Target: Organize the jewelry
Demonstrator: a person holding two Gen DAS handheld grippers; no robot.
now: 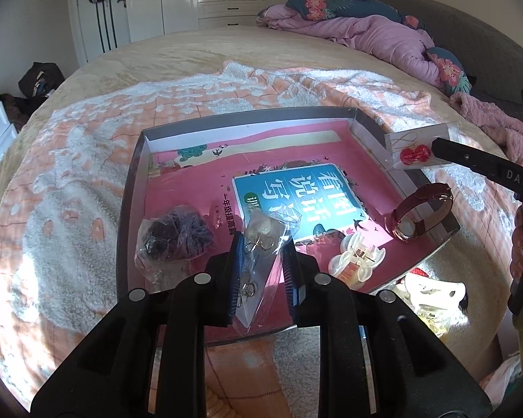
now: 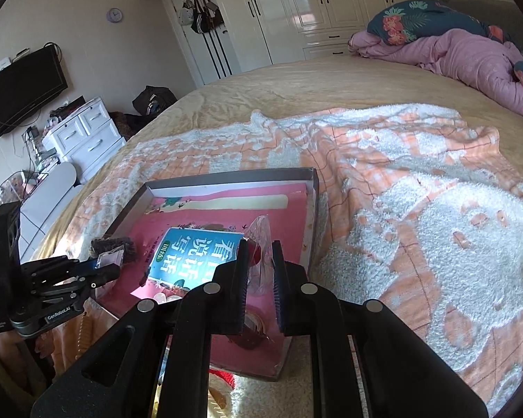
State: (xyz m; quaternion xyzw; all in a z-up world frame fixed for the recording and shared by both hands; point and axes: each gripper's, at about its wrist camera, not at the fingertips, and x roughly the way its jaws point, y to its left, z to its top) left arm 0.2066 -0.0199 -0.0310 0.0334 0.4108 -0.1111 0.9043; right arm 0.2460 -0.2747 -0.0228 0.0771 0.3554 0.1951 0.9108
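Jewelry sits in a shallow grey tray [image 1: 136, 174] on the bed's orange-and-white blanket [image 1: 69, 160]: a dark hair-tie bundle [image 1: 177, 233], a white claw clip [image 1: 357, 261], a red-strapped watch [image 1: 420, 216]. My left gripper [image 1: 261, 268] is clenched on a clear packet of earrings [image 1: 261, 244] over the tray. My right gripper [image 2: 259, 278] pinches a clear packet with a red charm [image 1: 415, 153] above the tray's right edge.

Pink book [image 1: 191, 188], maroon watch [image 1: 422, 210], orange-white blanket [image 1: 87, 160]
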